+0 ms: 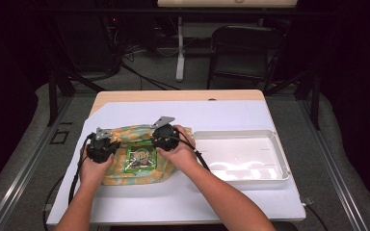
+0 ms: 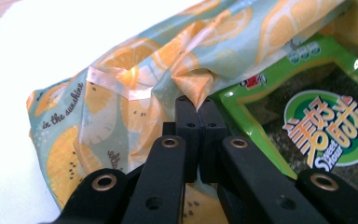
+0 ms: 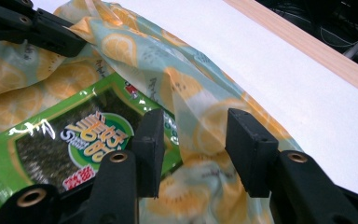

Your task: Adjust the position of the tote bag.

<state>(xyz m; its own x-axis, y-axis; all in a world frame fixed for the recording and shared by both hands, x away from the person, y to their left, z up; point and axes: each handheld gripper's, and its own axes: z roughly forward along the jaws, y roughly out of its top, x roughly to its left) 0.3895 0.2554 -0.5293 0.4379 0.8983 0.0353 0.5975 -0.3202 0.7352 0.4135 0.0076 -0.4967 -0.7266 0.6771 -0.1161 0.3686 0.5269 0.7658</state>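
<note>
Bag [image 1: 139, 156]: a soft, thin pouch printed with orange slices on pale blue-green lay flat on the white sheet [image 1: 231, 113], near the table's left half, just left of the tray [image 1: 282, 159].
Packet [image 1: 141, 158]: a green, glossy seaweed snack pack lay at the bag's mouth, partly under the printed film; flat, crinkly, most likely very light.
Left gripper [image 2: 196, 103]: clenched on a pinched fold of the bag's edge, jaws pressed together with the film bunched between the tips.
Right gripper [image 3: 193, 154]: released; jaws stood apart with a raised fold of the bag's rim between them, pads not pressing on it.
Bag material: limp and translucent with a smooth sheen; it creased and tented where pinched, so it would sag and follow any pull rather than keep shape.
Packet material: stiffer foil-like plastic with sealed flat borders, probably slippery against the bag's film.
Where to grip: the bag at its rim, one fold per side, to hold the mouth open; the packet by a sealed border, since the contents would likely crack if squeezed at the middle.
Tray: white, rigid, shallow, with rounded corners.
Risk: thin film could slip from a light pinch.
</note>
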